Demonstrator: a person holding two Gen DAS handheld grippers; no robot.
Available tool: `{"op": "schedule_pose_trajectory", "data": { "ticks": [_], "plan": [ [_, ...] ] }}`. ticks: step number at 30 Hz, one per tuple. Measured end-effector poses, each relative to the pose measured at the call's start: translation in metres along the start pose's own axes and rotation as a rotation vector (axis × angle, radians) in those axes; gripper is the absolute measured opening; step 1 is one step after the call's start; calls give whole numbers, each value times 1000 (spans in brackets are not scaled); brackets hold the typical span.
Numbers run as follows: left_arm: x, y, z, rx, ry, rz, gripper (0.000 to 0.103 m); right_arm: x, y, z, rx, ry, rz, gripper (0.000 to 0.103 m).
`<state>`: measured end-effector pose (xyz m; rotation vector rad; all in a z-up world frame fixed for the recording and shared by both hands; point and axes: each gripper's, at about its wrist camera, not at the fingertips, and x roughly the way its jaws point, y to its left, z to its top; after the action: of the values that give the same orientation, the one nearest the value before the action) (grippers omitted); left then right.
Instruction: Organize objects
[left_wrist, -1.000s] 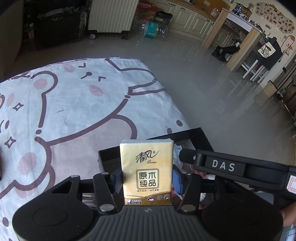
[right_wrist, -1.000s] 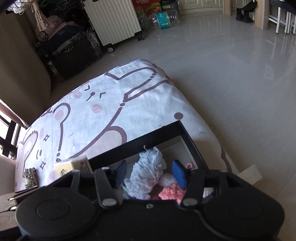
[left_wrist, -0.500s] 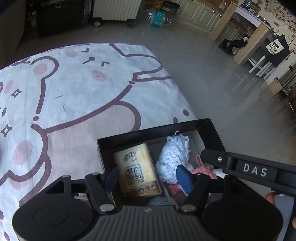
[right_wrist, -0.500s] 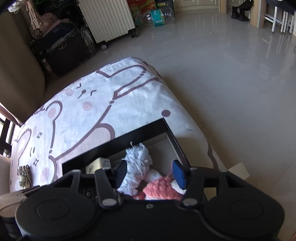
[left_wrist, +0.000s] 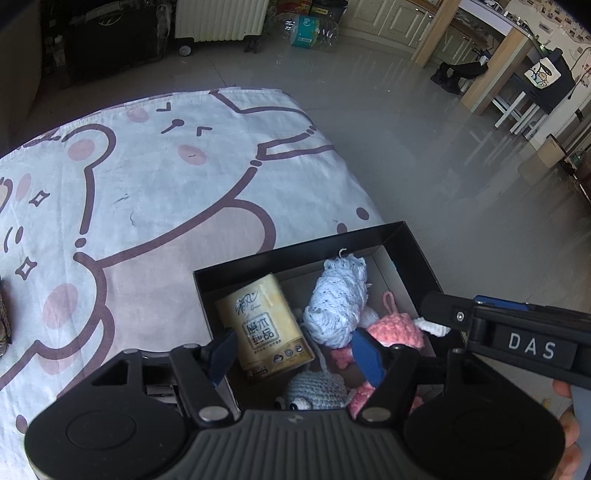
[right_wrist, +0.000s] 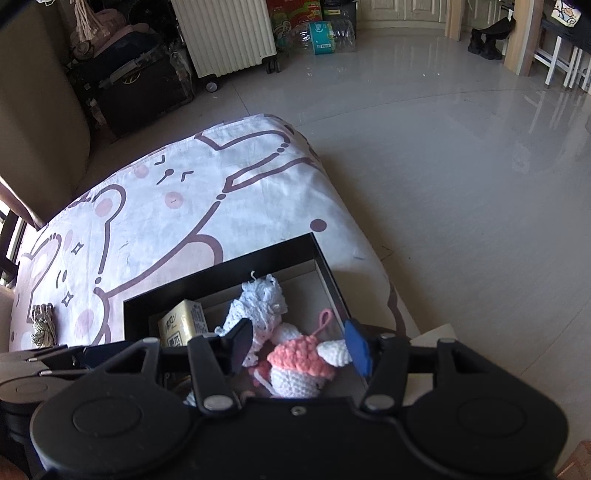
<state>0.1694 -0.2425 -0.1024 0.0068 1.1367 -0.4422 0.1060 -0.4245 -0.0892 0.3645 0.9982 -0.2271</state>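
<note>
A yellow tissue pack (left_wrist: 264, 325) lies loose in the left half of the black box (left_wrist: 295, 254). My left gripper (left_wrist: 293, 350) hangs just above it, open, its blue pads clear of the pack. Beside the pack lie a white-blue crochet piece (left_wrist: 338, 299), a pink crochet toy (left_wrist: 395, 328) and a grey crochet toy (left_wrist: 317, 391). In the right wrist view my right gripper (right_wrist: 299, 347) stands open over the box (right_wrist: 221, 273). The pink toy (right_wrist: 299, 358) lies below its gap, untouched. The tissue pack (right_wrist: 183, 325) shows at the left.
The box sits at the corner of a bed covered by a bear-print sheet (left_wrist: 147, 184), with tiled floor (right_wrist: 461, 184) beyond the edge. A coiled rope bundle (right_wrist: 42, 325) lies on the sheet to the left. A white suitcase (right_wrist: 225, 33) stands far back.
The left gripper let go of the tissue pack, which dropped from upright between the pads to lying in the box. The right gripper rose a little over the box.
</note>
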Motion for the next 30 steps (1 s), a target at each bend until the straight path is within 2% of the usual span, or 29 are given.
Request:
{"op": "schedule_pose_trajectory", "data": {
  "ticks": [8,12,16,20,27,30],
  "plan": [
    [-18,-3,-1,3,-7,23,78,-20,-2,-2,-3,-11,-15,57],
    [-28,-4,-1,1,-16,45,89,-28,0,-5,-19,-10,-24,58],
    [-38,-1,-2,-17,-25,66,97,-38,2,-7,-38,-18,-38,64],
    [-46,1,-5,-20,-31,86,98,-46,4,-10,-58,-20,-55,75],
    [-59,5,-8,-17,-47,120,103,-59,9,-13,-75,-39,-65,86],
    [-63,8,-10,-23,-42,122,103,-64,10,-14,-73,-48,-70,96]
  ]
}}
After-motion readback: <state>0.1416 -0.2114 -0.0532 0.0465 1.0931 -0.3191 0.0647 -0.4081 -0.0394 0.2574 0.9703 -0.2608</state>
